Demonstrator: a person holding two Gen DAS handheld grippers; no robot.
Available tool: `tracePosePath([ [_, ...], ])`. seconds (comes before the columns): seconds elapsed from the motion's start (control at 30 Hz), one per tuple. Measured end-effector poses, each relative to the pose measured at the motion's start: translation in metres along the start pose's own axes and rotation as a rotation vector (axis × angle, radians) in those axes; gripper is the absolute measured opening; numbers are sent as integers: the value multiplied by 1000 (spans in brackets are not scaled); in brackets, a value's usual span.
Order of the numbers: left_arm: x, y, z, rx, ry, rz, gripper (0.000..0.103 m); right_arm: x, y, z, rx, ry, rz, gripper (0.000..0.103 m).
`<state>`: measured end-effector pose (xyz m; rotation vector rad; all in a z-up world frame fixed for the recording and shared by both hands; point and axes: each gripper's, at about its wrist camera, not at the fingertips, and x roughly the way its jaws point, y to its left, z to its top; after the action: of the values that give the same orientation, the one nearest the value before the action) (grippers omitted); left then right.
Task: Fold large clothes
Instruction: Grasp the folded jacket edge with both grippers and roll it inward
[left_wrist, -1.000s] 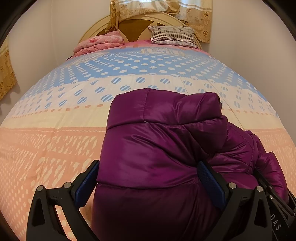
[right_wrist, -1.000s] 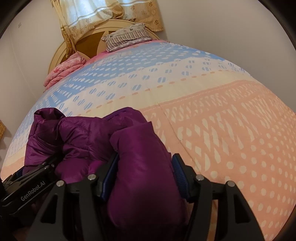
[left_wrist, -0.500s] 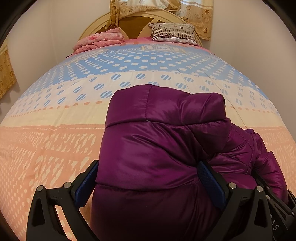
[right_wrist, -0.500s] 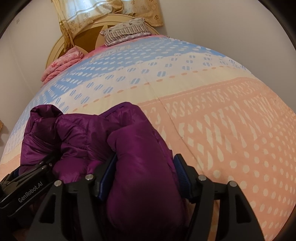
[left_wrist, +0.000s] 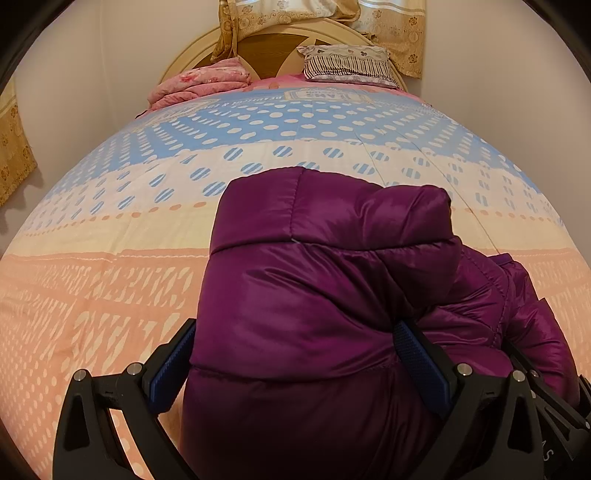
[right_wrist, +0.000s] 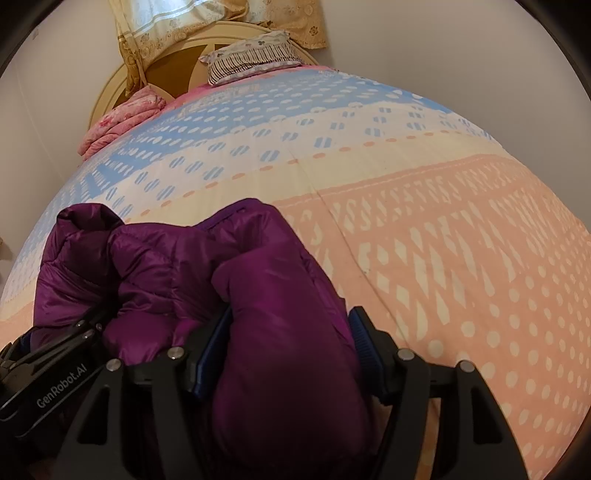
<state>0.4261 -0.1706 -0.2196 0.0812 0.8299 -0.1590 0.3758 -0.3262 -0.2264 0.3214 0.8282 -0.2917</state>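
- Purple puffer jacket lies bunched on the bedspread, well short of the pillow.
- Left gripper: jaws wide, straddling the padded bulk; grip uncertain.
- Right gripper: jaws just easing apart, a fold between them.
- Judged light, soft, springy, slippery shell; take hold at seams or hem.

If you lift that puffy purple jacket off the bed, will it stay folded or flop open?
The purple jacket would probably flop open: it bulges softly between the left gripper pads, so nothing stiff holds its shape. Its shiny fabric looks slippery, so it may slide from the right gripper. Puffy quilting suggests it is light for its size.
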Motion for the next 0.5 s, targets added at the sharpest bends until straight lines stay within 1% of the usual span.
tracePosePath([
  [0.5,0,0,0,0,5,0,102,2,1,0,-7,-4,-20,68],
])
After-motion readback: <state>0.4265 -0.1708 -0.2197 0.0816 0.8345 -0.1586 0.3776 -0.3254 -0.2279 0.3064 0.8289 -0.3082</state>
